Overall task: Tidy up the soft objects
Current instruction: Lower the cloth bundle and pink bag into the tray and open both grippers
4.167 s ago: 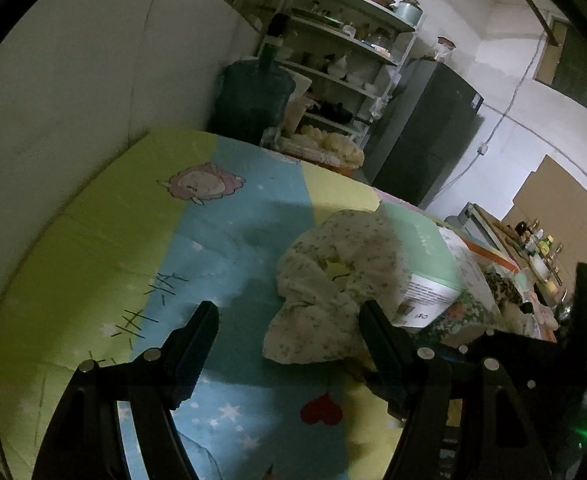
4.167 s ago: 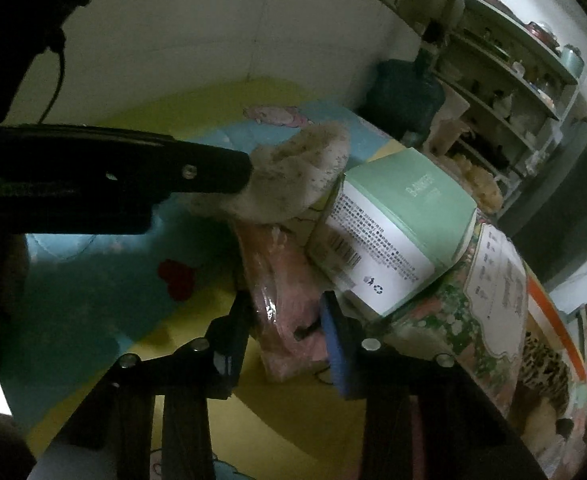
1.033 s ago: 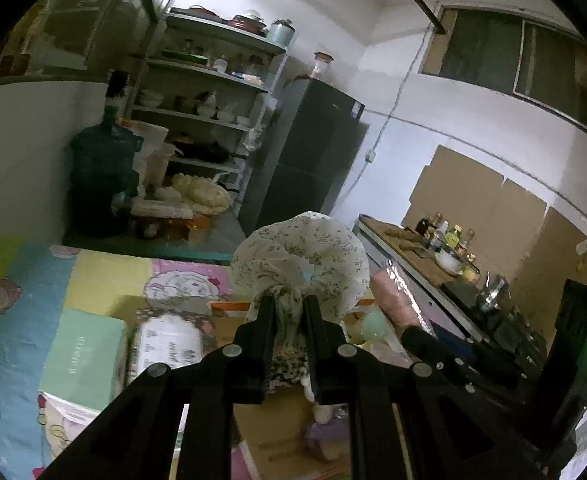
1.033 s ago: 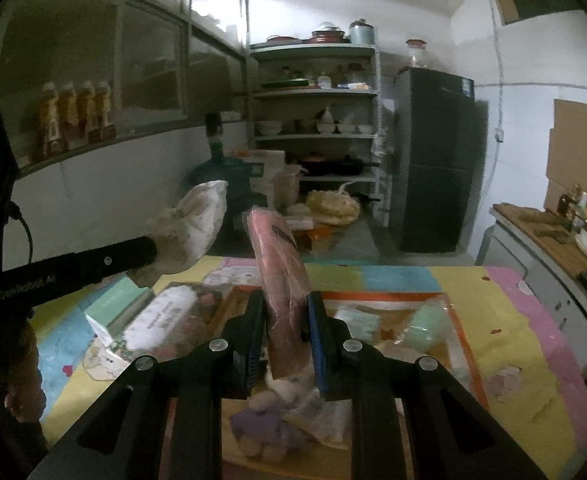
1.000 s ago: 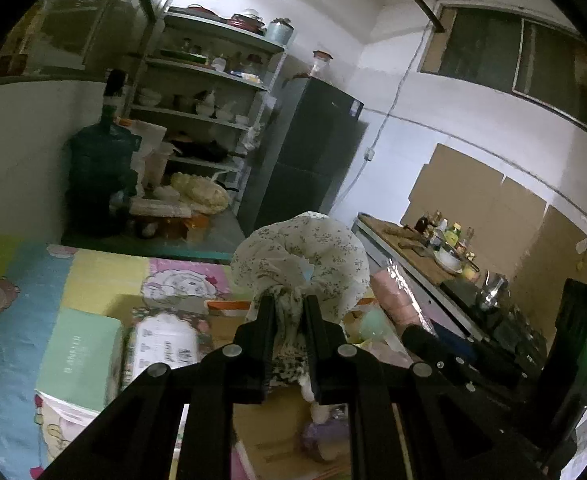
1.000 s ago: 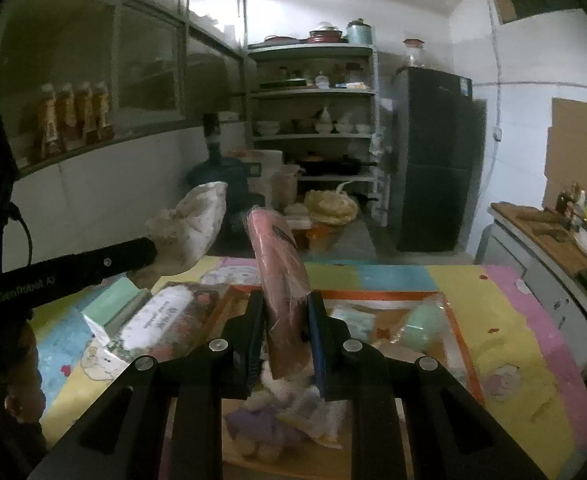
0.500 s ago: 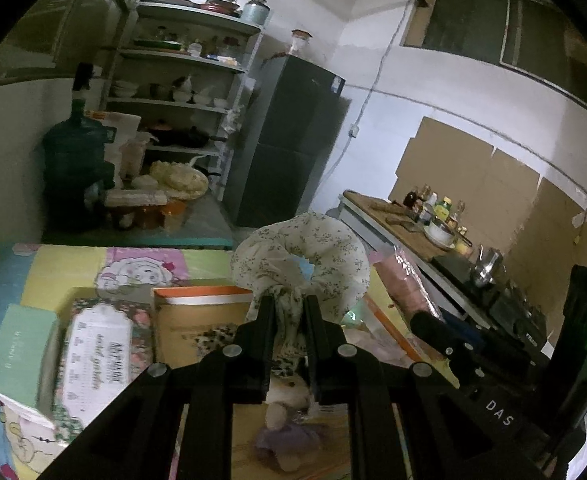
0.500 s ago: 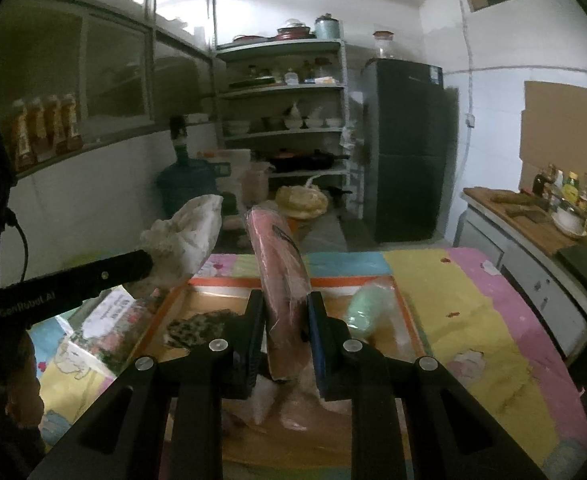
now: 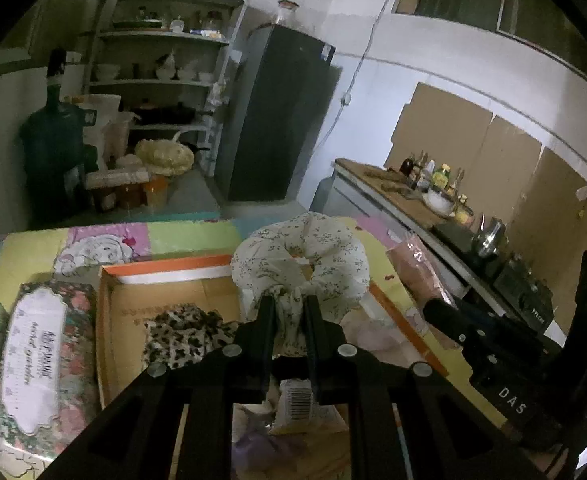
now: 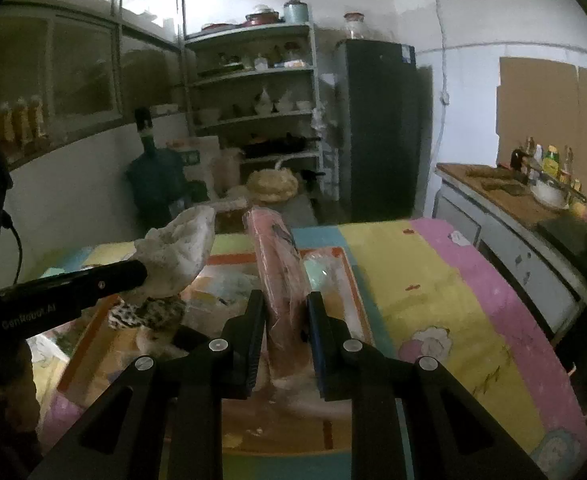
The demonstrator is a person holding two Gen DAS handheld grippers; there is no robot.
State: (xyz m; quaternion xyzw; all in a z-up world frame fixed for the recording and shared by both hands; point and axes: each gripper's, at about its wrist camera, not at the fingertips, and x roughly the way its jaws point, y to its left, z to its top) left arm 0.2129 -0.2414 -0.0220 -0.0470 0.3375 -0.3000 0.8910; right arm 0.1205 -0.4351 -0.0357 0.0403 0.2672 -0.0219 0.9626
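At the far left of the left wrist view, a floral-printed pack with a white label point(image 9: 37, 364) is seen lying on the pastel patchwork cartoon mat point(image 9: 181, 234); its lettering is too blurred to be read. Just beside it, the shallow orange-rimmed cardboard box point(image 9: 161, 266) is seen, with a leopard-print cloth point(image 9: 177, 336) lying inside. Much of the box floor is covered by the left gripper point(image 9: 289, 312), whose fingers are clamped on the gathered end of a cream floral ring-shaped cushion point(image 9: 325, 256); the cushion is held up above the box. Below the fingers, a wrapped item with a barcode point(image 9: 299, 404) is partly hidden and cannot be identified.

In the right wrist view, the same cushion point(image 10: 177, 256) is seen at the left, its ring hidden from this side. In the middle, a pink plastic-wrapped soft roll point(image 10: 277, 264) is pinched between the closed fingers of the right gripper point(image 10: 283, 320) and stands above the box's right half point(image 10: 353, 280); its lower end is cut off behind the fingers. A pale green packet point(image 10: 317, 274) inside the box is largely covered.
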